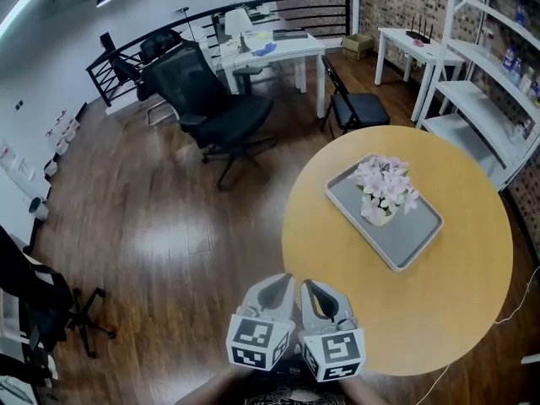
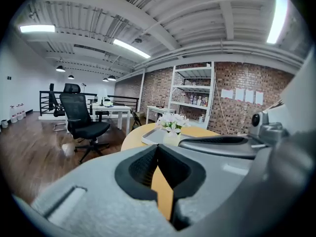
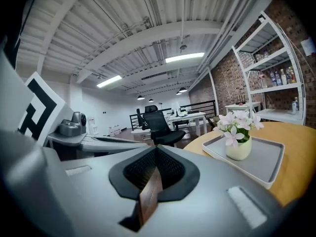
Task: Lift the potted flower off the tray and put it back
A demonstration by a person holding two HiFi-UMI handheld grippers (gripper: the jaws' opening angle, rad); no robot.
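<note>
Nearest, side by side, the left gripper (image 1: 283,280) and right gripper (image 1: 309,284) are both clenched with nothing between their jaws. Farther off, the flower (image 1: 384,194) stands upright in a grey tray (image 1: 419,231) on a round table (image 1: 439,306).

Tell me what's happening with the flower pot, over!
Left gripper and right gripper: fingers shut, empty, side by side near the table edge. Potted flower upright on the tray, untouched. Path clear.
</note>
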